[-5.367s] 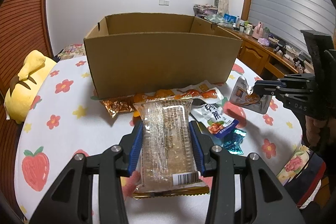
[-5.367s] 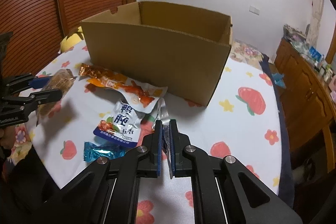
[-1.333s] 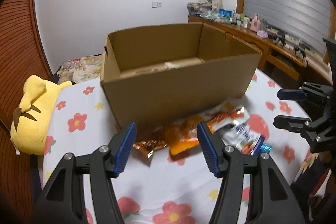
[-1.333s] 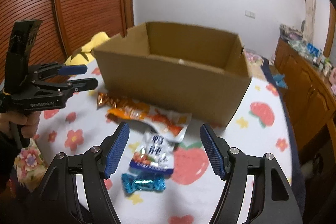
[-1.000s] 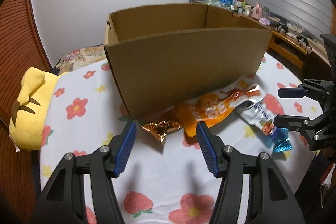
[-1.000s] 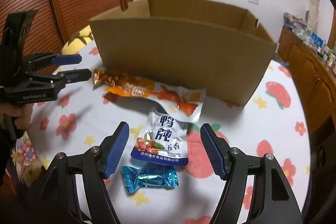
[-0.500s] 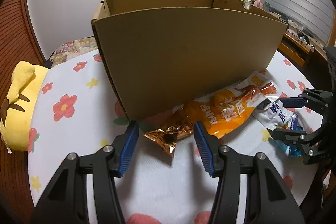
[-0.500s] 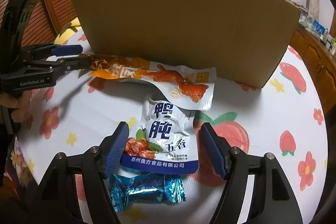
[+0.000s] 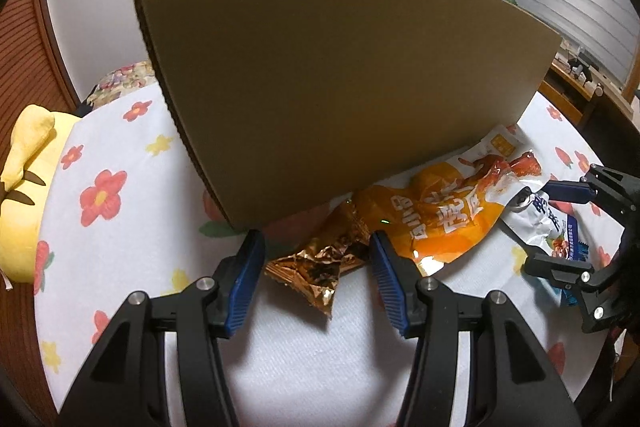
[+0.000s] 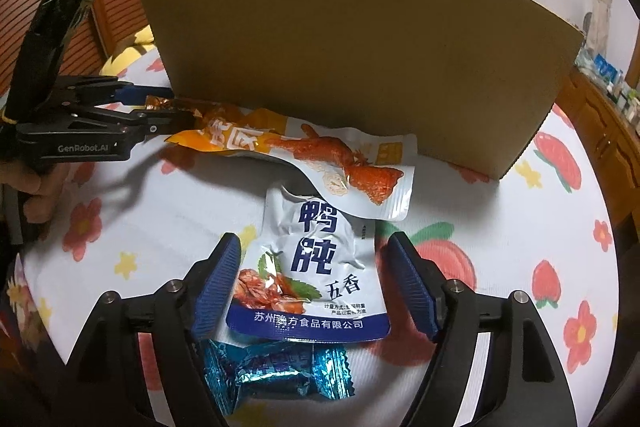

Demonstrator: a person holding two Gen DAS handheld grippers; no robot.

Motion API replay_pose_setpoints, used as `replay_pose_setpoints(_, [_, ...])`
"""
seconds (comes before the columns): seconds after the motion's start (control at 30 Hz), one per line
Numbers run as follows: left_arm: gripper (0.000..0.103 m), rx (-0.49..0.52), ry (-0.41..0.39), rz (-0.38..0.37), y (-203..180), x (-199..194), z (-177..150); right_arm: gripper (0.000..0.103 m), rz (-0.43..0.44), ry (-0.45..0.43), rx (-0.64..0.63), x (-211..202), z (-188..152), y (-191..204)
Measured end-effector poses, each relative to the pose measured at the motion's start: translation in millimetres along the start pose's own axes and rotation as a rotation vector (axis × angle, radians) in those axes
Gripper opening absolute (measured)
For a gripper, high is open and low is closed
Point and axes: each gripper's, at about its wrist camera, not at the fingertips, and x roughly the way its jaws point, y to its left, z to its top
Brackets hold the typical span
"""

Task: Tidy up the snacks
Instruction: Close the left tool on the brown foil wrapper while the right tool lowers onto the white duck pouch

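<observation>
left wrist view looks down and forward, close over the tablecloth, facing the cardboard box wall; right wrist view does likewise from the box's other end; both share the box, the orange snack pouch and each other's gripper.

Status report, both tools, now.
Left tool open around copper foil packet. Right tool opening over white pouch. Cardboard box close behind.
</observation>
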Motion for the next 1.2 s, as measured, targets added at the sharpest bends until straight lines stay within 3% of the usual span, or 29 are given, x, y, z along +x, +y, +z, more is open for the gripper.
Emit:
replay_pose_setpoints(0.2, [0.052,0.004,-0.005,-0.005,-0.8,1.2,0.6,0.080,-0.001,0.000,-0.002,0.6,0.2,-0.7])
replay_pose_setpoints(0.27, [0.043,0.005,-0.012,-0.014,-1.7,-1.1,-1.2,0.080,-0.002,0.000,-0.002,0.3,-0.2,-0.8])
replay_pose_setpoints(0.57, [0.025,-0.001,-0.025,-0.037,-2.8,-10.0,-8.7,0.082,-0.003,-0.001,-0.003,0.7,-1.4,-0.8])
replay_pose_setpoints(1.2, [0.023,-0.015,-0.115,-0.023,-22.6,-62.8,-42.3,0.084,-0.014,-0.001,0.008,-0.5,-2.7,-1.4])
